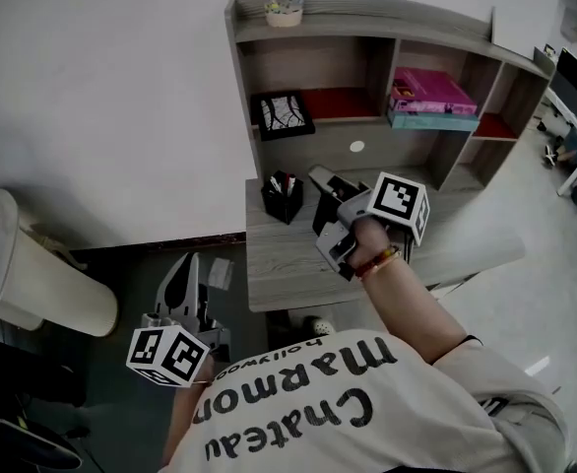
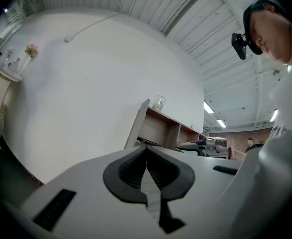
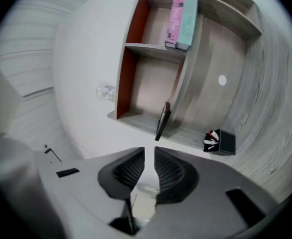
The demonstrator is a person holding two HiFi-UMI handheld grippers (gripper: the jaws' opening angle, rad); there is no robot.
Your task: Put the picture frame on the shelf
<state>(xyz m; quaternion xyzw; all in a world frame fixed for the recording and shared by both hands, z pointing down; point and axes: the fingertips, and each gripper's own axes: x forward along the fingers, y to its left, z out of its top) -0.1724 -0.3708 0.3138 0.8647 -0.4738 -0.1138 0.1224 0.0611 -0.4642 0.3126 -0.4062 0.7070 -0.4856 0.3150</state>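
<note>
The black picture frame (image 1: pixel 282 114) leans upright in the lower left compartment of the wooden shelf (image 1: pixel 367 18); in the right gripper view the picture frame (image 3: pixel 162 121) shows edge-on. My right gripper (image 1: pixel 319 179) hovers over the desk in front of that compartment, apart from the frame. Its jaws (image 3: pixel 149 151) stand a narrow gap apart with nothing between them. My left gripper (image 1: pixel 184 274) hangs low beside the desk's left edge, and its fingertips (image 2: pixel 146 149) meet with nothing held.
A black pen holder (image 1: pixel 283 198) stands on the grey desk (image 1: pixel 279 264) left of my right gripper. Pink and teal books (image 1: pixel 430 102) lie in the middle compartment. A glass (image 1: pixel 283 6) sits on the shelf top. A white wall is behind.
</note>
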